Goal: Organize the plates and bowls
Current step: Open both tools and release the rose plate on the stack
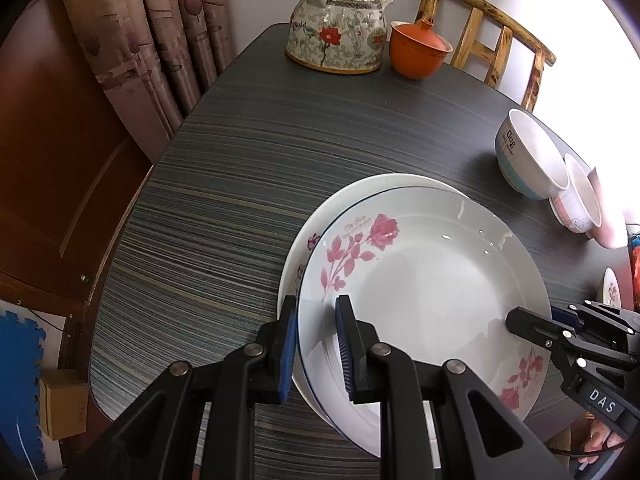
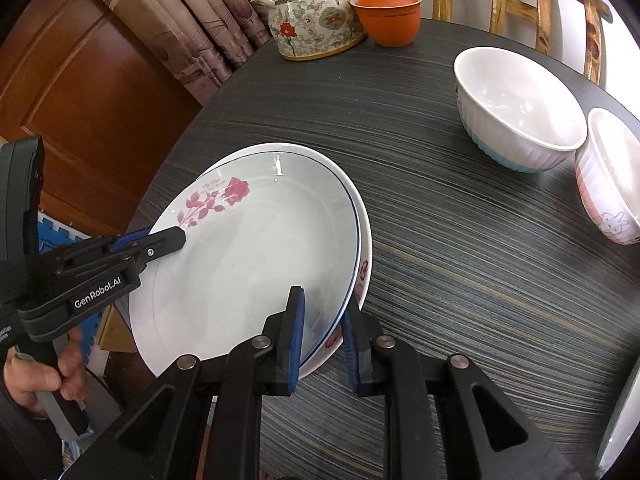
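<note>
Two white plates with pink roses lie stacked on the dark striped table [image 1: 224,184]. The top plate [image 1: 432,280] has a thin blue rim line and sits off-centre on the lower plate [image 1: 320,216]. My left gripper [image 1: 318,344] straddles the plates' left rim, its jaws a little apart with the rim between them. My right gripper [image 2: 326,332] straddles the opposite rim of the stack [image 2: 256,256] the same way. A white bowl with a blue base [image 2: 516,108] and a pink-banded bowl [image 2: 612,180] stand at the right.
A floral teapot [image 1: 336,28] and an orange lidded cup [image 1: 418,50] stand at the table's far edge. A wooden chair [image 1: 488,36] is behind them. Curtains and a wooden door [image 1: 60,128] are to the left. Another small plate [image 1: 611,288] shows at the right edge.
</note>
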